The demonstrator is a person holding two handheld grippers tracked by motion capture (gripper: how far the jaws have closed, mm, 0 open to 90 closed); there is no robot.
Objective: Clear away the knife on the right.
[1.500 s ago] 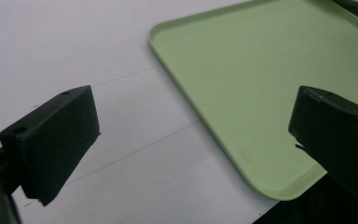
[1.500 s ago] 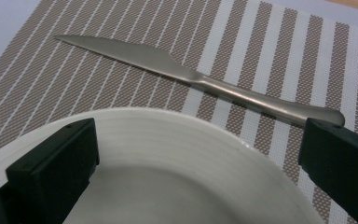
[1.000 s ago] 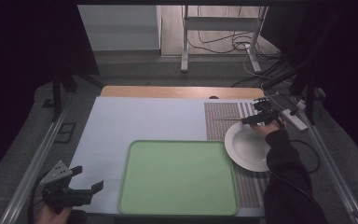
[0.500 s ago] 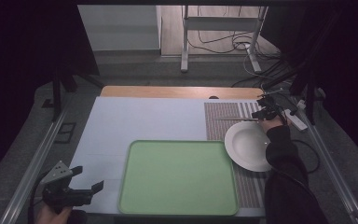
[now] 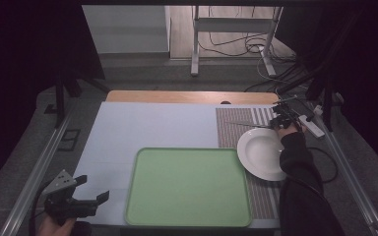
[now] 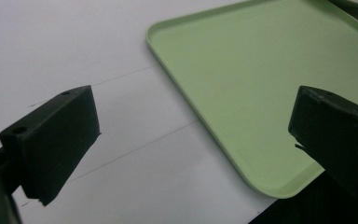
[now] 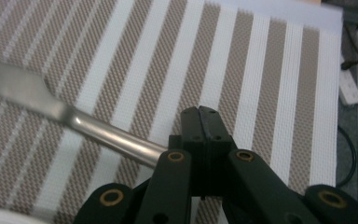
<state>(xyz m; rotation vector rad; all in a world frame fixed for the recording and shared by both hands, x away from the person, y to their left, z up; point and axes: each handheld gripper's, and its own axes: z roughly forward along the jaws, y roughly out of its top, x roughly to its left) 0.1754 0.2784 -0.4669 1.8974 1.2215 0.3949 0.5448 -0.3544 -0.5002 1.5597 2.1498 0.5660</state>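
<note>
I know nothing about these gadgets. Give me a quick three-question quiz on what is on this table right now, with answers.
1. True or false: the right gripper is shut on the handle of a metal knife.
2. Which thing lies between the white plate and the left gripper: A a green tray, B a cup, C a book?
3. Fill in: the knife sticks out over a ______ placemat.

Key
1. True: the jaws stand together with the handle running in under them.
2. A. The left gripper hangs open beside the tray's near left corner.
3. Striped.
</note>
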